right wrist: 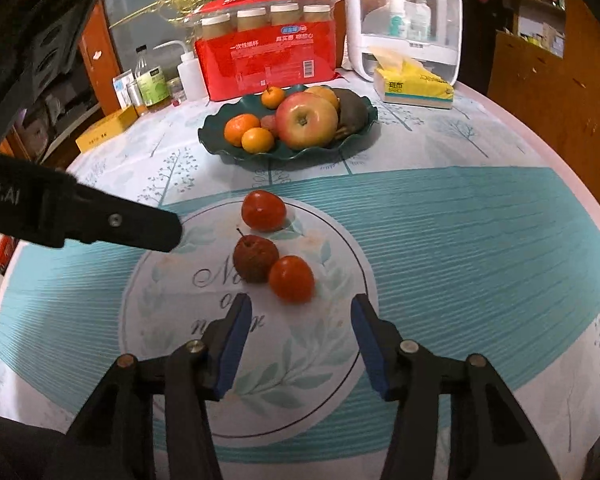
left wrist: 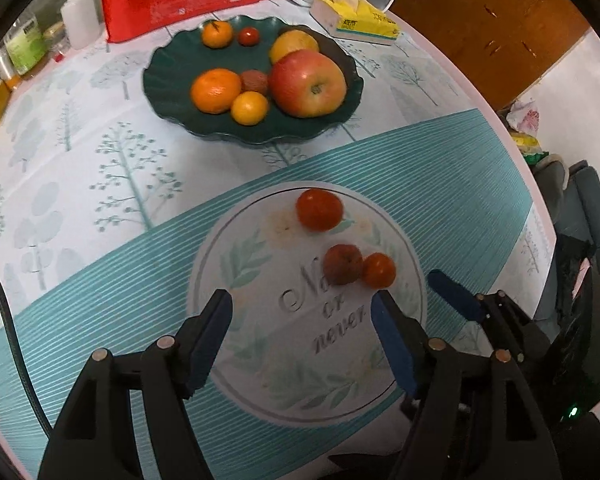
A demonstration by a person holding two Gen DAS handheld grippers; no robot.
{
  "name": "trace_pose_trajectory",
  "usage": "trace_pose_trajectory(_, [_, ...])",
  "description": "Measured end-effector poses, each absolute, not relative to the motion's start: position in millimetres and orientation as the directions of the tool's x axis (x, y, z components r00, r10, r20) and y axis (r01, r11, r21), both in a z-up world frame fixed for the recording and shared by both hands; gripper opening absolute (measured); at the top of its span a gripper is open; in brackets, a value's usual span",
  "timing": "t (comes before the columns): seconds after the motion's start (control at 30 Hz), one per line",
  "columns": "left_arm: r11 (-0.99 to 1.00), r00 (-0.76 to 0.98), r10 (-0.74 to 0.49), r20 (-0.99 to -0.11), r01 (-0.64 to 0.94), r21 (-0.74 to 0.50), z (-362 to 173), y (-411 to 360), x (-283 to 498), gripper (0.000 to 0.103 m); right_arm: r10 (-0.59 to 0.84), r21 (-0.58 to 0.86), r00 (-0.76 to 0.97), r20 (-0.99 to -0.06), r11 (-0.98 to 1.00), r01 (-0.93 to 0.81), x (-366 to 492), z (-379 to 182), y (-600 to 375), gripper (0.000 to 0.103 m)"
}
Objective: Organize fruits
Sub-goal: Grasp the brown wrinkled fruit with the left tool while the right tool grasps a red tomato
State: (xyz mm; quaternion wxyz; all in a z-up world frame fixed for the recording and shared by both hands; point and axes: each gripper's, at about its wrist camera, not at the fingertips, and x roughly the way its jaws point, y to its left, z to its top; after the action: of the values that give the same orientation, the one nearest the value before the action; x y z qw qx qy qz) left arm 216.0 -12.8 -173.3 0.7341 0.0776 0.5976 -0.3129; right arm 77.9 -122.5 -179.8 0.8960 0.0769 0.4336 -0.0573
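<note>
1. Round table (right wrist: 480, 216) under a cloth printed with pale trees, a teal striped band and a white circle with script lettering; everything else sits on it.
2. Red pack (right wrist: 268, 60) standing behind the green plate, at the table's far edge, with lidded cups on top.
3. White lidded container (right wrist: 404, 20) behind and right of the green plate, holding small bottles.
4. Dark green wavy-rimmed plate (left wrist: 168, 92) on the tree-printed part of the cloth, well beyond the white circle.
5. On the green plate: a big red-yellow apple (left wrist: 308, 82), a yellow fruit (left wrist: 294, 42) touching it from behind, three oranges (left wrist: 216, 90) of differing sizes, a small reddish rough-skinned fruit (left wrist: 254, 81) between apple and largest orange, and a small red fruit (left wrist: 248, 36) near the far rim.
6. Yellow tissue box (right wrist: 416, 86) right of the green plate, near its rim.
7. Left gripper (left wrist: 300, 320) spread wide, holding nothing, hovering nearer than the green plate over the white circle.
8. Right gripper (right wrist: 300, 320) likewise spread wide and empty, just short of the nearest tomato.
9. Well in front of the green plate, inside the white circle: larger tomato (right wrist: 263, 210) alone; closer in, a wrinkled dark red fruit (right wrist: 256, 258) with a stem, touching a smaller tomato (right wrist: 291, 279).
</note>
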Motion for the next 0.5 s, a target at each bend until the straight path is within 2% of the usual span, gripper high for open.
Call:
trace_pose_trajectory(0.33, [0.792,0.043,-0.405,-0.913,0.515,-0.327,-204,-39,226,0.070,0.008,0.055,0.595,-0.804,0.997,0.061,96,-191,-127,0.040])
trace_pose_trajectory(0.5, [0.794,0.044,-0.406,-0.913,0.511,-0.328,-214,-45,229,0.063,0.054,0.073,0.595,-0.802,0.997,0.008,100,-193,-128,0.034])
